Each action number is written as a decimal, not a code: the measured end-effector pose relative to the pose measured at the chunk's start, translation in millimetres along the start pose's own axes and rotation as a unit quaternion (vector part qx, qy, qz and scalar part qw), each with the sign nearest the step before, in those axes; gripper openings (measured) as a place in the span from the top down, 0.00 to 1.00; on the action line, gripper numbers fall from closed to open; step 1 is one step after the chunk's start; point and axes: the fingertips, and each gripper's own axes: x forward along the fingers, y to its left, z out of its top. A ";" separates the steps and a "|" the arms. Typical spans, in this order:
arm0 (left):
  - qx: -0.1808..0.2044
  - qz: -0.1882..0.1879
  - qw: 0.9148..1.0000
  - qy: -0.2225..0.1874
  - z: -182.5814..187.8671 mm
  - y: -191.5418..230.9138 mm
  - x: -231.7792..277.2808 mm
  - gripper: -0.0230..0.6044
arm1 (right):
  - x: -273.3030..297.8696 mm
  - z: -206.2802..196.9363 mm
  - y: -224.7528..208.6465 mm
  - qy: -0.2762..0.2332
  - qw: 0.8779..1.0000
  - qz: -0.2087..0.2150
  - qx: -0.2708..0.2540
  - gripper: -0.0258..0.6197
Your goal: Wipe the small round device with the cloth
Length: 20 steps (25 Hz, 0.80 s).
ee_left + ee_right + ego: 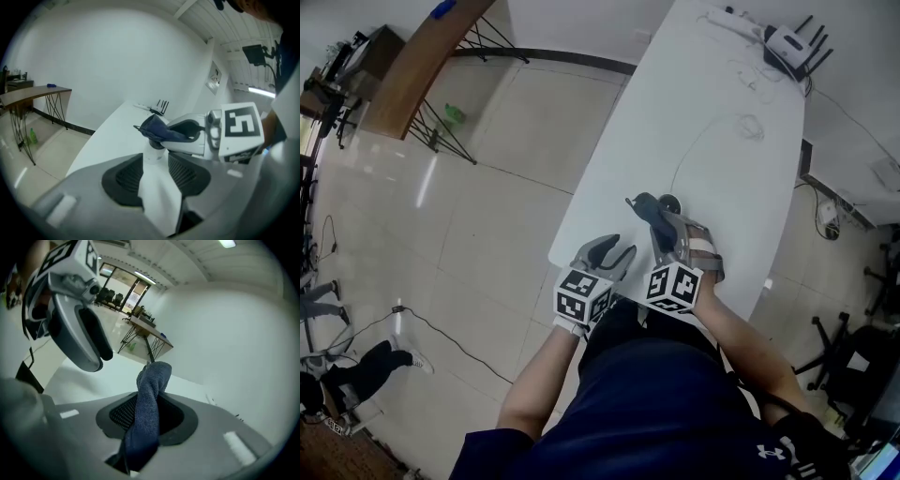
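The small round device stands on the white table, dark on top and white below, with a thin cable running away from it. My right gripper is shut on a dark blue cloth, which sticks out past its pads and hangs right beside the device. In the left gripper view the cloth sits just over the device's top. My left gripper is open a little short of the device; only the white table shows through its gap.
A white router with antennas and loose cables lie at the table's far end. The table's near corner is just left of my left gripper. A wooden desk stands across the tiled floor, and office chairs are at the right.
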 end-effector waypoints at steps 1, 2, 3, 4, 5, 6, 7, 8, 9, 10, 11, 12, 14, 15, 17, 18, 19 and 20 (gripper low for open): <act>-0.006 -0.001 1.000 0.003 0.2 0.0 -0.5 0.69 | 2.9 0.5 6.0 0.005 1.000 -0.005 -0.022 0.77; -0.011 -0.003 1.000 0.006 -0.1 0.3 -0.7 0.69 | 5.8 0.8 11.7 0.009 0.999 -0.009 -0.041 0.77; -0.015 -0.003 1.000 0.009 -1.1 1.4 -0.6 0.69 | 8.5 0.5 17.4 0.012 0.998 -0.012 -0.059 0.77; -0.017 -0.003 1.000 0.012 -2.4 3.0 -0.3 0.69 | 11.4 -0.5 23.3 0.014 0.997 -0.013 -0.074 0.77; -0.019 -0.003 1.000 0.014 -3.7 4.6 -0.3 0.69 | 14.5 -2.4 29.7 0.017 0.996 -0.012 -0.087 0.77; -0.020 -0.003 1.000 0.016 -4.7 6.2 -0.5 0.69 | 17.8 -4.8 36.5 0.020 0.995 -0.009 -0.095 0.77; -0.021 -0.003 1.000 0.018 -5.8 7.8 -0.9 0.69 | 21.1 -7.8 43.2 0.025 0.995 -0.004 -0.100 0.77; -0.022 -0.004 1.000 0.021 -6.8 9.2 -1.2 0.69 | 24.6 -11.5 49.0 0.030 0.994 0.000 -0.103 0.77; -0.023 -0.004 0.999 0.023 -7.6 10.5 -1.4 0.69 | 28.6 -15.9 53.3 0.035 0.994 0.002 -0.104 0.77; -0.023 -0.004 0.999 0.026 -7.9 11.9 -1.3 0.69 | 32.6 -20.4 56.4 0.040 0.993 0.004 -0.106 0.77; -0.023 -0.005 0.999 0.028 -7.8 13.2 -1.2 0.69 | 36.5 -24.5 58.9 0.045 0.993 0.006 -0.108 0.77; -0.023 -0.005 0.999 0.029 -7.6 14.2 -1.0 0.69 | 39.8 -28.0 61.6 0.048 0.993 0.010 -0.110 0.77; -0.023 -0.006 0.999 0.030 -7.3 15.5 -0.1 0.69 | 44.9 -34.3 69.6 0.055 0.992 0.024 -0.109 0.77; -0.022 -0.006 0.999 0.031 -7.1 15.7 0.7 0.69 | 47.1 -37.8 74.3 0.060 0.992 0.036 -0.104 0.77; -0.020 -0.007 0.999 0.031 -5.8 14.6 2.7 0.69 | 49.8 -44.6 81.3 0.073 0.992 0.063 -0.084 0.77; -0.018 -0.008 0.999 0.031 -4.7 13.5 3.6 0.69 | 49.6 -46.6 83.0 0.079 0.992 0.075 -0.070 0.77; -0.016 -0.009 0.999 0.030 -3.4 12.5 4.2 0.69 | 48.2 -46.4 83.7 0.080 0.992 0.087 -0.054 0.77; -0.015 -0.010 0.999 0.029 -2.0 11.6 4.7 0.69 | 45.5 -43.6 83.1 0.075 0.992 0.096 -0.038 0.77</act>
